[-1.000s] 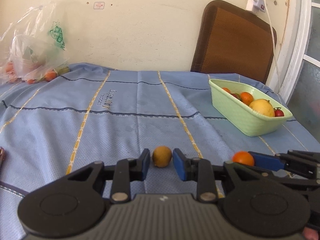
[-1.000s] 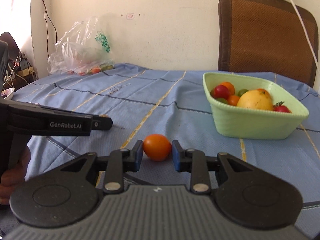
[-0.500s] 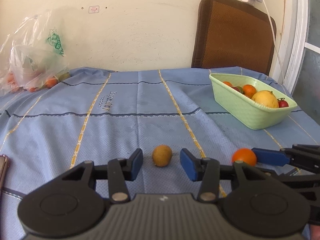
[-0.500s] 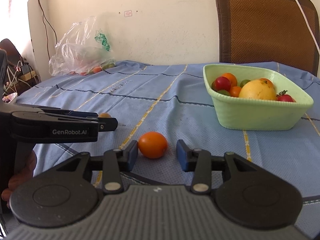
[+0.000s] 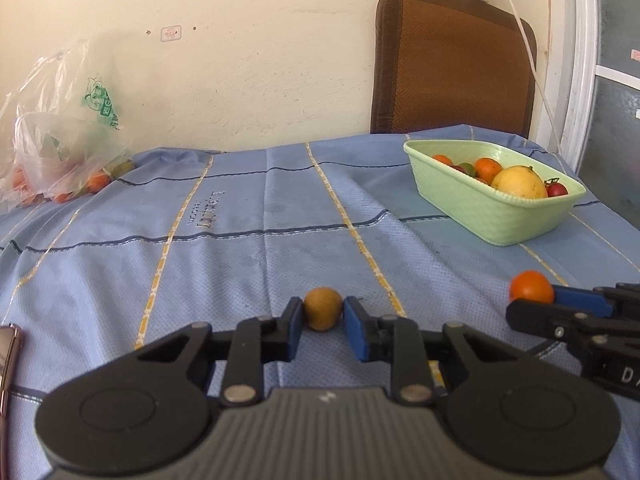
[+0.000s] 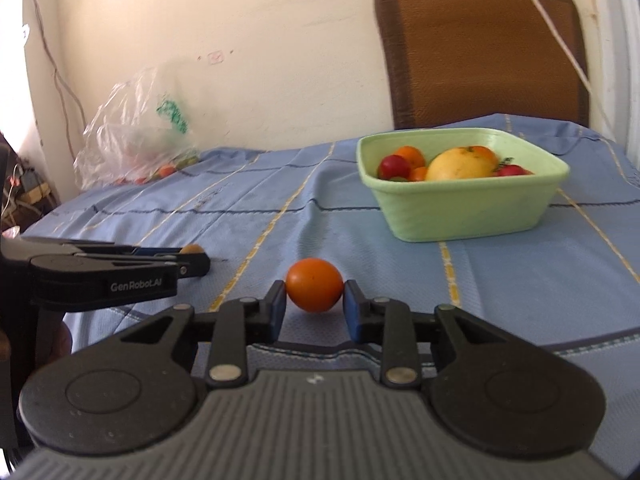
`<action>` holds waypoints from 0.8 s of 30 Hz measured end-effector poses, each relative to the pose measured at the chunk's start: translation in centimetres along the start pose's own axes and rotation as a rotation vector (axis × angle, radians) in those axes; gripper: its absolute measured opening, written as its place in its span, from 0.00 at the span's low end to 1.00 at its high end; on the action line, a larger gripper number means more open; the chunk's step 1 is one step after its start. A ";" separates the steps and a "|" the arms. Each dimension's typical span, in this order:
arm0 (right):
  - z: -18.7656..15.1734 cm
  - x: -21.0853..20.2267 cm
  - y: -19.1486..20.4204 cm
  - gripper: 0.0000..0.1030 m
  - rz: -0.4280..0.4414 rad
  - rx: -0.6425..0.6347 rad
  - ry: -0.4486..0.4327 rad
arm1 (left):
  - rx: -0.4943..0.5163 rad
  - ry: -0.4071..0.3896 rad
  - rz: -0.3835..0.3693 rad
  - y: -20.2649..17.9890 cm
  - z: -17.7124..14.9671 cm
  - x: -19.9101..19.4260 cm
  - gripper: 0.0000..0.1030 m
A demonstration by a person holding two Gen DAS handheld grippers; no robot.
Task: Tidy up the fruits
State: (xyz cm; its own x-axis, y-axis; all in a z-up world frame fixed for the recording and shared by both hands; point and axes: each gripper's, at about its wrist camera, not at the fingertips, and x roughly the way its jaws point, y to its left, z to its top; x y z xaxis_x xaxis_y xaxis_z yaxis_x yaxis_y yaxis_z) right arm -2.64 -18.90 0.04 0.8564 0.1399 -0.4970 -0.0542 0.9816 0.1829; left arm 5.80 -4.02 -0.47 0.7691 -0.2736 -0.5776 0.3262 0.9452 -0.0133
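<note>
Gripping both loose fruits at once: the left gripper (image 5: 322, 316) has its pads shut on the small brown fruit (image 5: 322, 307), which sits on the cloth (image 5: 240, 240), and the right gripper (image 6: 314, 302) is closing its jaws on the orange fruit (image 6: 314, 290), pads at both its sides and looking in contact, though blur in the right view makes a firm hold hard to confirm. Main risk, as I judge it: both fruits are round and smooth, held only at the pad tips, so a lift with an off-centre pinch could squirt either one out and send it rolling across the cloth or off the table edge. The brown fruit is small, so little pad area bears on it. Second risk: both grippers heading for the basket (image 6: 460, 216) together could clash, since they sit near each other and it is already partly full. The big yellow fruit (image 6: 460, 164) leaves limited room, so a drop could bounce out. The left view shows the brown fruit between its pads clearly; the right view shows only a sliver of it behind the left gripper's fingers. The right view shows the orange fruit's grip head-on and the basket's near wall; the left view sees that fruit only side-on.
</note>
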 end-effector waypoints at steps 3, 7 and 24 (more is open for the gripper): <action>-0.1 0.2 0.0 0.33 -0.011 0.004 0.021 | -0.002 0.000 -0.003 0.0 0.0 -0.1 0.23; -0.2 0.5 0.5 0.43 -0.004 -0.030 0.042 | -0.018 -0.002 -0.020 0.4 -0.1 -0.2 0.23; -0.5 0.5 1.8 0.47 -0.044 -0.106 0.056 | -0.002 0.001 -0.068 0.2 -0.2 -0.2 0.28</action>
State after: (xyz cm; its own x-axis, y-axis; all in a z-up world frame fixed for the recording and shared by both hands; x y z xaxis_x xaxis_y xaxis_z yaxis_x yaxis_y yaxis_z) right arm -2.60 -16.96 -0.33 0.8292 0.1005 -0.5498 -0.0736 0.9948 0.0709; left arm 5.60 -3.74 -0.46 0.7446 -0.3374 -0.5760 0.3769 0.9247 -0.0546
